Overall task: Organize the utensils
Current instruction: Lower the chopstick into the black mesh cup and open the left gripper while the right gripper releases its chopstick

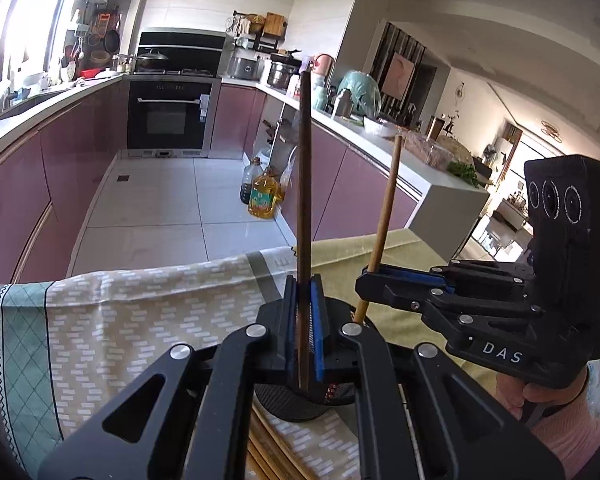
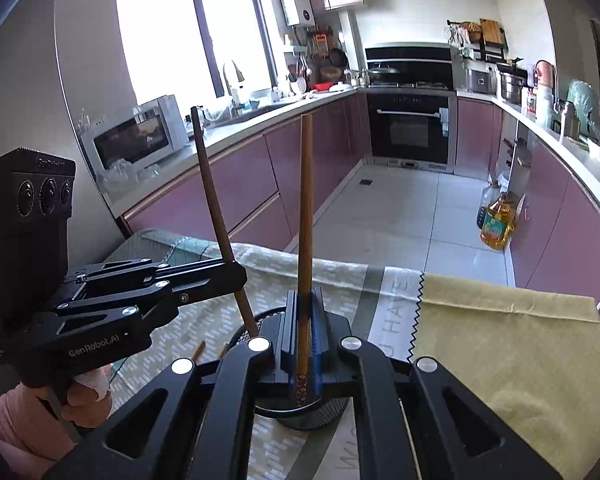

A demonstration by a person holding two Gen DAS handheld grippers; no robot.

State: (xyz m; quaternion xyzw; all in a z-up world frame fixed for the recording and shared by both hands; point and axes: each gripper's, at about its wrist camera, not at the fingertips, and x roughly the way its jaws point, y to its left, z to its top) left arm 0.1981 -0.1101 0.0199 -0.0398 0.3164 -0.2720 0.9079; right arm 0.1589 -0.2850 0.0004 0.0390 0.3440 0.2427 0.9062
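Left wrist: left gripper (image 1: 303, 312) clamped on dark chopstick (image 1: 303, 184), right gripper (image 1: 374, 280) clamped on lighter chopstick (image 1: 386, 216), above mesh holder (image 1: 296, 404).

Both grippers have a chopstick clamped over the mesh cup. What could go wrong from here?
1. The left gripper and right gripper crowd over the same small mesh cup; they may bump.
2. The light chopstick and the dark chopstick stand nearly upright, but the dark one leans in the right wrist view. Its tip could catch the rim and miss.
3. A knock could tip the cup onto the loose chopsticks on the cloth.
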